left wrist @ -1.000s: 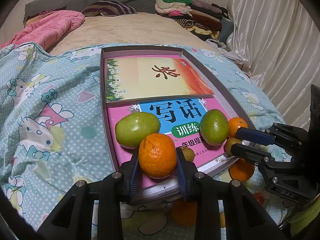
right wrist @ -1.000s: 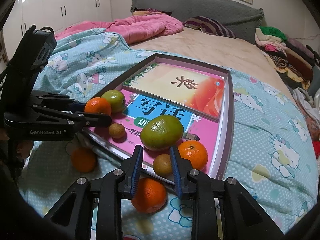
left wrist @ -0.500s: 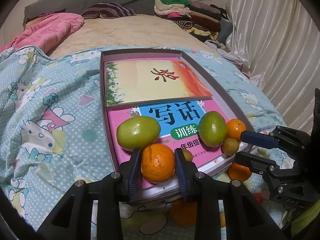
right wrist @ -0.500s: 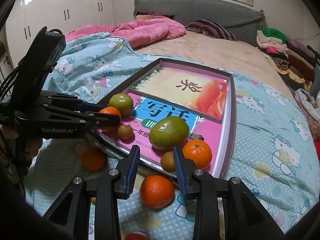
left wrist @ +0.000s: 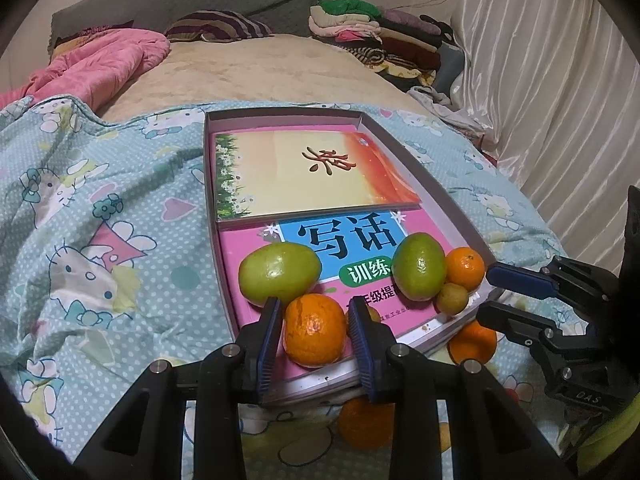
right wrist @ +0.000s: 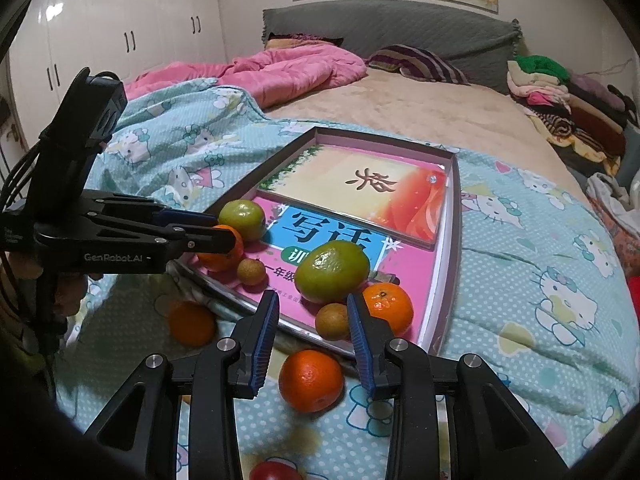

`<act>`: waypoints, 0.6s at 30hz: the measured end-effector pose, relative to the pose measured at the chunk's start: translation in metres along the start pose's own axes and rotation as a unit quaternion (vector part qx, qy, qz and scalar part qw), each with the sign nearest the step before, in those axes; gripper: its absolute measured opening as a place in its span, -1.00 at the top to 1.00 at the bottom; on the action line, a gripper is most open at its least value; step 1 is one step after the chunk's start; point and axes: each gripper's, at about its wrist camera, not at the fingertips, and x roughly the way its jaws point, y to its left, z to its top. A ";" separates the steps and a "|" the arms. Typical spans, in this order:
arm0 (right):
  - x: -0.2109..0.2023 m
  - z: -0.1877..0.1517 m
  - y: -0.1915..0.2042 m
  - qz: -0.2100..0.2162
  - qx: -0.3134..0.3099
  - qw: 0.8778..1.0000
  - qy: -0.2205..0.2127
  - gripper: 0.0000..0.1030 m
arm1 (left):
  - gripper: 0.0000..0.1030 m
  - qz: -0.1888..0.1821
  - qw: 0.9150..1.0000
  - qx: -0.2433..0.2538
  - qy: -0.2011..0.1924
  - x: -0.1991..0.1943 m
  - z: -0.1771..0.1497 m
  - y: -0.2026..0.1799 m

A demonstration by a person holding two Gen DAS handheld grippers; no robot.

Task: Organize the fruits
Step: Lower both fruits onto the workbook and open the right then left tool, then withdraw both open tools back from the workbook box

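Note:
A shallow box tray with books in it lies on the bed. On the pink book lie two green fruits, oranges and small brown fruits. My left gripper has its jaws open around an orange that rests on the book at the near edge; a small gap shows on each side. It also shows in the right wrist view. My right gripper is open and empty, above an orange on the blanket just off the tray. Other oranges lie on the blanket.
A Hello Kitty blanket covers the near bed. A pink quilt and striped pillow lie behind. Folded clothes are stacked at the far right, next to a white curtain. A red fruit shows at the bottom edge.
My left jaws opened off the orange, which now rests on the book, and the gripper drew back. My right gripper pulled back from the tray and opened wider.

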 end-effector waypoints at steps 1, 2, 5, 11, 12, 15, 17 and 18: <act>-0.001 0.000 0.000 0.000 0.001 1.000 -0.001 0.28 | 0.32 0.000 1.000 0.001 -0.001 -0.001 0.000 -0.001; -0.001 0.000 -0.001 -0.002 0.002 1.000 -0.003 0.27 | 0.29 0.002 1.000 0.002 -0.003 -0.002 0.001 -0.001; -0.004 -0.001 -0.003 -0.004 0.006 1.000 -0.007 0.19 | 0.24 0.001 1.000 0.002 -0.011 -0.007 0.002 -0.002; -0.010 0.000 -0.008 -0.010 0.014 1.000 -0.014 0.15 | 0.15 -0.002 1.000 0.002 -0.027 -0.019 0.006 -0.003; -0.011 0.000 -0.009 -0.012 0.016 1.000 -0.017 0.14 | 0.13 -0.002 1.000 0.003 -0.028 -0.020 0.006 -0.004; -0.013 0.000 -0.010 -0.014 0.019 0.999 -0.022 0.13 | 0.02 -0.001 0.999 0.002 -0.034 -0.025 0.007 -0.004; -0.016 0.000 -0.011 -0.014 0.021 0.999 -0.025 0.11 | -0.04 0.000 0.999 0.001 -0.038 -0.027 0.007 -0.004; -0.017 0.000 -0.011 -0.015 0.021 0.999 -0.027 0.09 | -0.10 -0.001 0.999 0.001 -0.039 -0.029 0.007 -0.005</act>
